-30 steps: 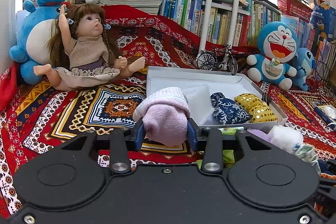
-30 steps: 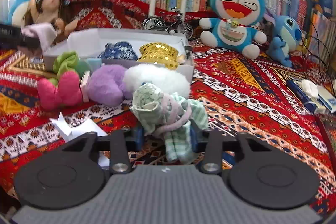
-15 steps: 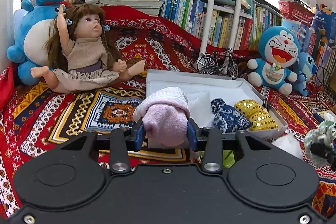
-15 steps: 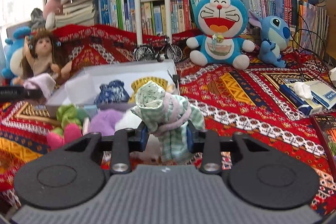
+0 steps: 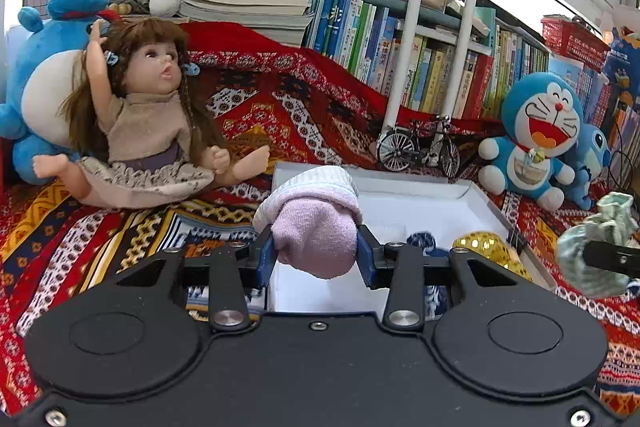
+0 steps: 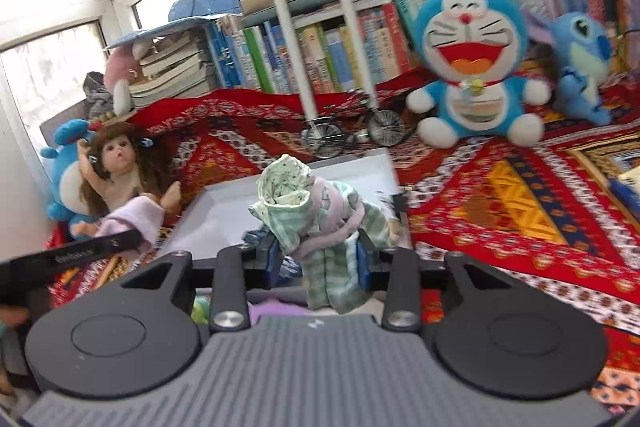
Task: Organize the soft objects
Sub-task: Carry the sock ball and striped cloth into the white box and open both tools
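Note:
My left gripper (image 5: pixel 316 259) is shut on a pink and white rolled sock (image 5: pixel 310 221) and holds it over the near left part of the white box (image 5: pixel 424 203). My right gripper (image 6: pixel 318 259) is shut on a green checked cloth roll (image 6: pixel 308 211) above the box (image 6: pixel 224 215); the roll also shows at the right edge of the left wrist view (image 5: pixel 596 247). A blue patterned roll (image 5: pixel 422 241) and a gold sequin piece (image 5: pixel 486 251) lie in the box. The sock shows in the right wrist view (image 6: pixel 132 223) at left.
A doll (image 5: pixel 148 127) sits left of the box on the red patterned blanket (image 5: pixel 100 239). A toy bicycle (image 5: pixel 418 147) and a white pipe stand (image 5: pixel 432 39) are behind the box. A Doraemon plush (image 5: pixel 536 143) sits at right. Books line the back.
Both grippers have moved forward and up toward the box with their loads. The right gripper has swung left over the box; its roll now shows at the left view's right edge.

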Motion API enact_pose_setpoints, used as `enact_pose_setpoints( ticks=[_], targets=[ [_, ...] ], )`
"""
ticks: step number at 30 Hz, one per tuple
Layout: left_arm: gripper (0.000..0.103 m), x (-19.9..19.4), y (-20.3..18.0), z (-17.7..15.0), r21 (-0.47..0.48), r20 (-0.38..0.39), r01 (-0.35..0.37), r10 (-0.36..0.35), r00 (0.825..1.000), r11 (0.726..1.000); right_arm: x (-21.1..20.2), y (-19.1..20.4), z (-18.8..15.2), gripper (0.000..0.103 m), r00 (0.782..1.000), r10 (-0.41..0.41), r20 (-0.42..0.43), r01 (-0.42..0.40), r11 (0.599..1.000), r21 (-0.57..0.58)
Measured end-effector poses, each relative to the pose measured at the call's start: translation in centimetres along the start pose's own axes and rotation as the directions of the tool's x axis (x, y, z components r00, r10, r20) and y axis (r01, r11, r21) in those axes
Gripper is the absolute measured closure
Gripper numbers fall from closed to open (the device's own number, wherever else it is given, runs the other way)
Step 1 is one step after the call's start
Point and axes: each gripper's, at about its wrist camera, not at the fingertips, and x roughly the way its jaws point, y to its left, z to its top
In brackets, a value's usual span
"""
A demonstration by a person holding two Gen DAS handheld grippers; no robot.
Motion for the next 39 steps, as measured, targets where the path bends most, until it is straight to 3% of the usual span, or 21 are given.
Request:
enact_pose_setpoints(
  ticks=[8, 18, 34, 39],
  targets=[
    [0.064, 3.5, -0.8, 2.2, -0.024, 0.005, 0.046, -0.046, 0.999, 0.999, 5.5, 1.3, 2.6, 0.060, 0.993, 0.097, -0.067, -0.095, 0.995, 0.031],
    [0.064, 7.1, -1.5, 1.2, -0.008, -0.071, 0.044, -0.045, 0.996, 0.999, 12.1, 1.1, 2.3, 0.059, 0.986, 0.060, -0.157, -0.052, 0.997, 0.053],
    [0.063, 7.8, -2.5, 0.1, 0.019, -0.074, 0.051, -0.049, 0.996, 0.999, 15.7, 0.4, 0.4, 0.061, 0.975, 0.047, -0.216, -0.026, 0.995, 0.101],
    [0.057, 7.0, -2.6, 0.3, 0.032, -0.049, 0.059, -0.057, 0.997, 0.998, 14.7, 0.3, 0.8, 0.046, 0.979, 0.071, -0.192, -0.051, 0.993, 0.109]
  ],
)
